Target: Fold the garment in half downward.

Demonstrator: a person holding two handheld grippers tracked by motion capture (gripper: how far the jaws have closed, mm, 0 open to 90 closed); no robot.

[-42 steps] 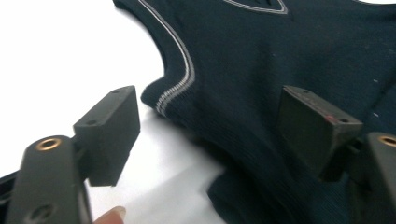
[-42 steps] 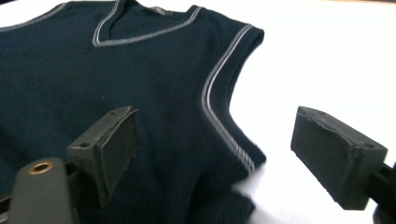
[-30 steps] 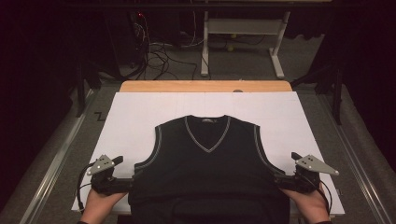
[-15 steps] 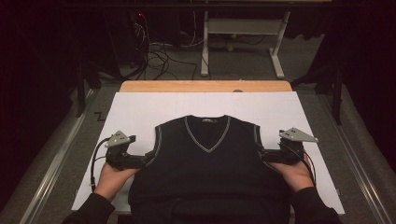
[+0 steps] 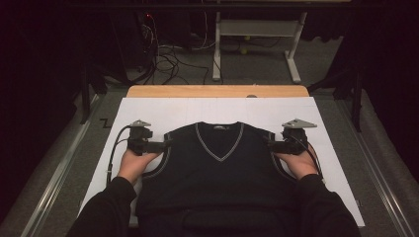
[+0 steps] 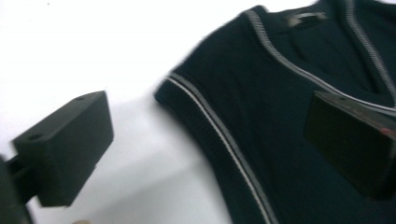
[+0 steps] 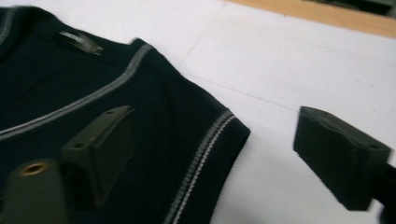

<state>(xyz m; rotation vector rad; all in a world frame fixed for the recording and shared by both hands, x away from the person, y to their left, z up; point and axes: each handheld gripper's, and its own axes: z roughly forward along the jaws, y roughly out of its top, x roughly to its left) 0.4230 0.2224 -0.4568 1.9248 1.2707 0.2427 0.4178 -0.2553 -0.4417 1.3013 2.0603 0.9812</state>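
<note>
Both forearms come in from the near edge of the table, dark sleeves to the wrists. The left hand (image 5: 132,163) holds the left gripper (image 5: 165,144) level, pointing inward, its jaws wide apart with nothing pressed between them. The right hand (image 5: 296,162) holds the right gripper (image 5: 270,145) likewise, pointing inward; its jaws have just been closing yet stand apart, gripping nothing.

No text, brand or number can be read anywhere. The vest (image 5: 220,173) carries a small dark label (image 7: 80,42) inside the back of its neck, lying beyond the tips of both tongs, but its lettering is too blurred to make out. In the left gripper view the same label (image 6: 306,17) is a smear.
</note>
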